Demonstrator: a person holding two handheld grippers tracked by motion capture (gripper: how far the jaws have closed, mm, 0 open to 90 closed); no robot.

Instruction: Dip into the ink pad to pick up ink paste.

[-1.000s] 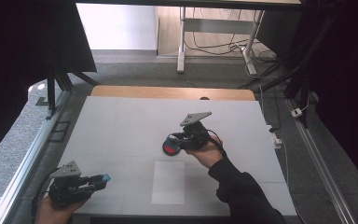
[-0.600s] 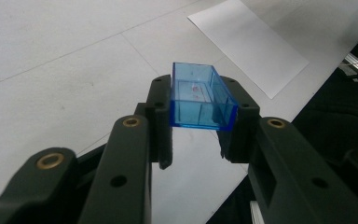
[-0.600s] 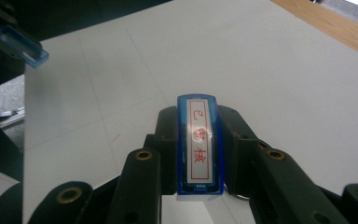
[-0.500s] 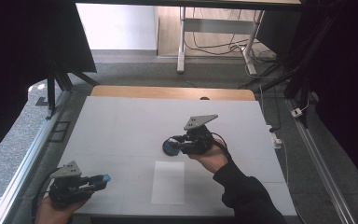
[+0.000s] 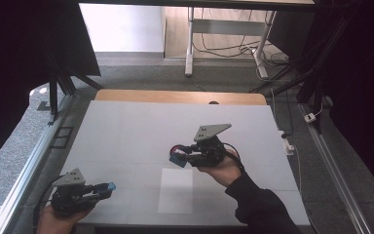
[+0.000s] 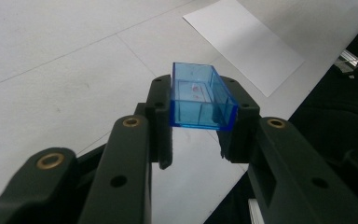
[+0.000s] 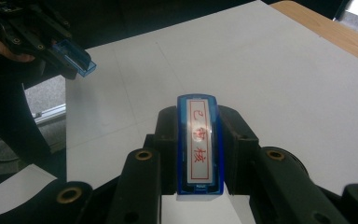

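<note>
Stamp between gripper jaws (clamped)

My left gripper has its two black jaws closed on a clear blue plastic cap, one pad on each of its long sides, with the open hollow facing up toward my camera and faint red marks showing inside. Below it lies the pale grey table, crossed by thin seams. A white sheet of paper lies flat beyond the cap, apart from it.
</note>
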